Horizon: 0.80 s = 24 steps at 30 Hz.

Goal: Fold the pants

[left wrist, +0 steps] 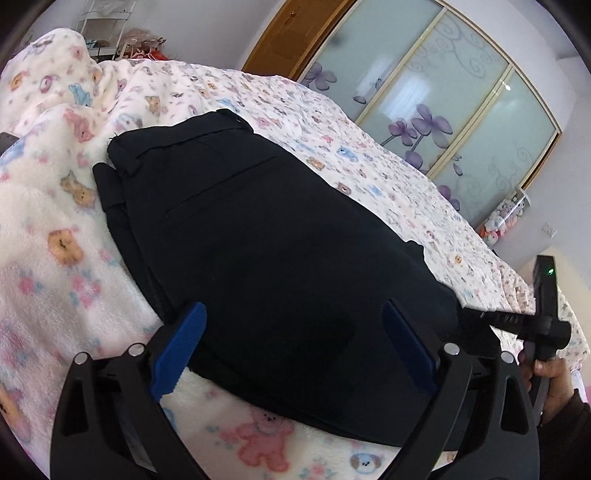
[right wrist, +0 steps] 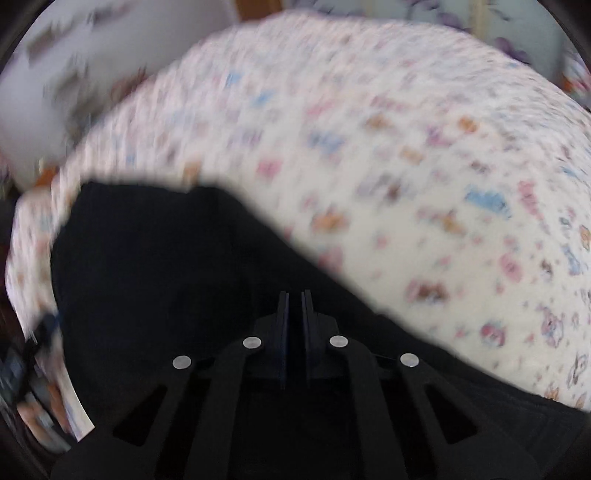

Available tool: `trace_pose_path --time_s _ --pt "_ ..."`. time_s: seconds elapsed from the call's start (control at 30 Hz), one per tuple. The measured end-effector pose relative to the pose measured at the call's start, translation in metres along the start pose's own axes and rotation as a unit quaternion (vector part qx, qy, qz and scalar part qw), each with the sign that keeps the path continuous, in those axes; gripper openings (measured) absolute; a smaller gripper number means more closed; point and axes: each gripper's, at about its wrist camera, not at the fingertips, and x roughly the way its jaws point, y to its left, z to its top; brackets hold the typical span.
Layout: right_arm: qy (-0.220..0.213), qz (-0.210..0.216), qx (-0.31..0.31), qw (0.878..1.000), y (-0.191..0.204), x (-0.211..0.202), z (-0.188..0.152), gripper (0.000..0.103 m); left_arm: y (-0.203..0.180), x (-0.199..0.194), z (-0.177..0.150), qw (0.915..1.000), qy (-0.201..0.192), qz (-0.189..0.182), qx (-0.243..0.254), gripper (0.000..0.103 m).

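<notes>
Pants [left wrist: 258, 229]: black woven cloth, matt, smooth, stitched pocket seams. Blanket [left wrist: 48, 229]: fluffy fleece, cream, bear print, soft nap. Bedsheet [left wrist: 369, 147]: thinner printed cloth, lightly crinkled. Left gripper [left wrist: 295, 350]: matt black plastic arms, bright metal rivets; pads [left wrist: 184, 343] blue plastic, ribbed. Right gripper [right wrist: 294, 306]: same matt black plastic, same rivets. Wardrobe doors [left wrist: 424, 92]: frosted glass, glossy, pale frames. Door [left wrist: 291, 33]: varnished wood.
</notes>
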Motion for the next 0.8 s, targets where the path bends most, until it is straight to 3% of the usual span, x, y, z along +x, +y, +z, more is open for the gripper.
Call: trace_pose_path --time_s 0.17,0.27,0.33,0.4,0.47,0.53,0.67,0.73,0.77,0.8 --pt "-0.046 -0.015 0.023 0.999 -0.009 0.006 0.003 0.005 0.004 -0.001 0.0 0.9999 -0.004 -0.01 -0.011 0.096" --pt "-0.008 -0.041 -0.004 0.999 -0.003 0.039 -0.006 0.007 0.003 -0.001 -0.001 1.0 -0.003 -0.008 -0.005 0.096" --pt "-0.022 -0.032 -0.004 0.999 -0.006 0.032 -0.009 0.012 0.001 -0.002 -0.002 1.0 -0.004 -0.006 -0.001 0.096" --pt "-0.045 -0.016 0.047 0.998 -0.023 0.01 -0.006 0.058 0.001 -0.002 -0.002 1.0 -0.003 -0.007 -0.001 0.096" --pt "-0.107 0.001 0.086 0.991 -0.042 -0.026 -0.009 0.058 0.001 -0.002 -0.002 1.0 -0.003 -0.007 -0.002 0.096" --pt "-0.136 0.038 0.093 0.986 -0.054 -0.05 -0.015 0.049 0.001 -0.001 -0.001 1.0 -0.003 -0.006 0.0 0.097" --pt "-0.084 0.094 0.095 0.987 -0.062 -0.054 -0.039 0.046 0.001 -0.002 -0.002 1.0 -0.004 -0.005 0.0 0.098" --pt "-0.061 0.072 0.096 0.991 -0.063 -0.042 -0.051 0.043 0.003 -0.003 -0.003 0.9999 -0.006 -0.01 -0.004 0.098" --pt "-0.049 0.029 0.108 0.993 -0.072 -0.03 -0.056 0.043 0.003 -0.004 -0.003 0.9999 -0.007 -0.012 -0.005 0.097" --pt "-0.038 0.012 0.129 0.991 -0.084 -0.021 -0.059 0.037 0.004 -0.005 -0.003 0.9998 -0.009 -0.015 -0.008 0.097"
